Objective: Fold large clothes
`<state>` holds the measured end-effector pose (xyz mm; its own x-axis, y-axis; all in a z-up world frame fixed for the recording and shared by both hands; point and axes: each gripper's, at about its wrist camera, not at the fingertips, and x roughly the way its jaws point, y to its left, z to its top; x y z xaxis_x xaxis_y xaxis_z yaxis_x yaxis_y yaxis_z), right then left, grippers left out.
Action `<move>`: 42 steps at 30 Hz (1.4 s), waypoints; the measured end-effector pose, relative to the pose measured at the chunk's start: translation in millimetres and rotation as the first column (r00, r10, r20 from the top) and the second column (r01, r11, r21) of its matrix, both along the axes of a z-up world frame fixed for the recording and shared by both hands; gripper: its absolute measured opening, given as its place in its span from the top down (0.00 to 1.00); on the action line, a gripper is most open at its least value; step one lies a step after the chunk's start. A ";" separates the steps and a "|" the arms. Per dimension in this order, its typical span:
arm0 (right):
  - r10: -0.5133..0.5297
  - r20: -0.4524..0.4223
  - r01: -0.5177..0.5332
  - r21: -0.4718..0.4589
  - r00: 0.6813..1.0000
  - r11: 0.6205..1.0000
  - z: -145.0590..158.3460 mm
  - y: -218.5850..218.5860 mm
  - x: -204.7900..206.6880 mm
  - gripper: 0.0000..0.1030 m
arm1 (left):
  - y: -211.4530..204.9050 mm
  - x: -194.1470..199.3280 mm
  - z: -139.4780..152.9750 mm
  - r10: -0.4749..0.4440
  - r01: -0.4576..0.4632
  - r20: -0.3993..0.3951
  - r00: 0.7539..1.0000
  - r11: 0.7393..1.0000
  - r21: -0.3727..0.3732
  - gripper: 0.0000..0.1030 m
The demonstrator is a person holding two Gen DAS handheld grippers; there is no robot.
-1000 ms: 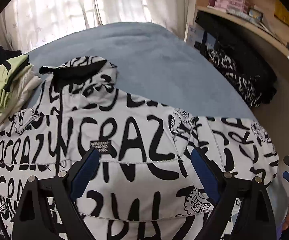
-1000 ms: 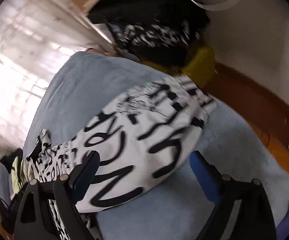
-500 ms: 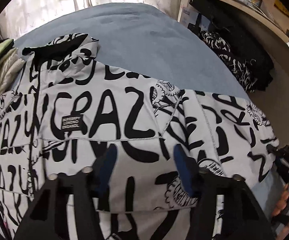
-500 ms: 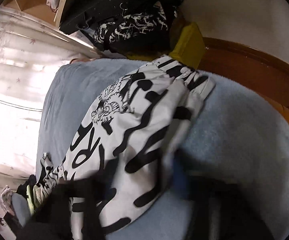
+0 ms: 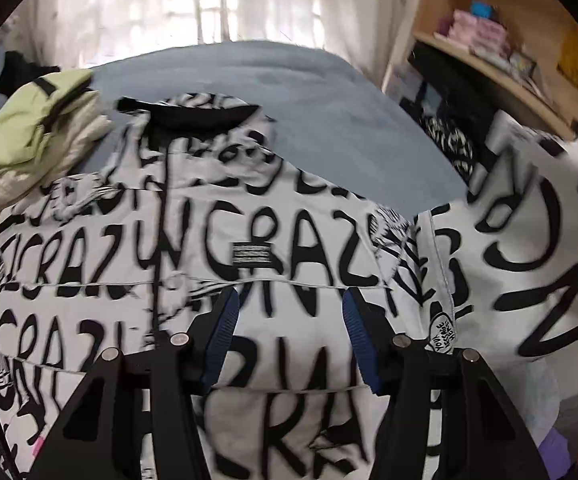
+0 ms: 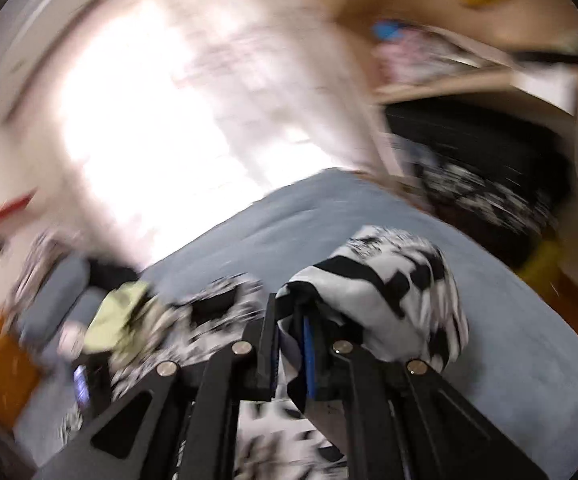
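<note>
While the jacket (image 5: pixel 273 240) lay spread on the blue bed (image 5: pixel 329 120), the right gripper (image 6: pixel 291 340) was clamped on its sleeve (image 6: pixel 401 292), raised off the bed. The left gripper (image 5: pixel 289 332), jaws half closed, pinched a fold of the jacket's body.

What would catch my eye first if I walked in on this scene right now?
The big white jacket covered in bold black lettering, spread across the grey-blue bed. Next, its sleeve, lifted off the bed on the right and pinched in the right hand-held gripper. At the left edge sits a pile of pale green and cream clothes, with a bright curtained window behind the bed.
</note>
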<state>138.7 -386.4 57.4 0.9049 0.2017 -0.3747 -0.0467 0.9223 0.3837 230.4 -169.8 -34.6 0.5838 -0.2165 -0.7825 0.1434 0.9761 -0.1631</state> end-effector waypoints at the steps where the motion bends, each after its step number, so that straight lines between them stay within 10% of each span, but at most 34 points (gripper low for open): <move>1: 0.056 -0.005 -0.056 -0.028 0.998 0.998 -0.8 24.0 4.0 0.91 | 10.9 -4.4 1.9 0.011 -0.011 0.014 1.000 1.000 -0.007 0.48; 13: 0.246 -0.354 -0.297 -0.099 0.903 0.950 -130.0 158.4 24.1 0.88 | 127.8 -35.0 -26.4 0.168 -0.168 -0.014 0.986 0.986 0.004 0.33; 18: 0.279 -0.423 -0.305 0.007 0.862 0.952 -157.4 169.0 14.7 0.52 | 142.3 -48.0 -42.7 0.170 -0.171 -0.051 0.984 0.985 -0.013 0.33; 21: 0.312 -0.417 -0.309 0.079 0.854 0.948 -155.5 167.2 -0.6 0.47 | 141.9 -54.6 -47.6 0.157 -0.159 -0.061 0.986 0.987 -0.032 0.33; 31: 0.236 -0.402 -0.181 0.169 0.885 0.969 -155.4 129.6 -51.6 0.47 | 90.9 -76.9 -39.4 -0.018 0.017 0.024 1.000 0.997 0.072 0.33; 42: 0.166 -0.383 -0.108 0.168 0.909 0.980 -150.4 97.5 -64.9 0.47 | 11.6 -54.0 -33.2 -0.294 0.264 0.065 0.954 0.921 0.285 0.33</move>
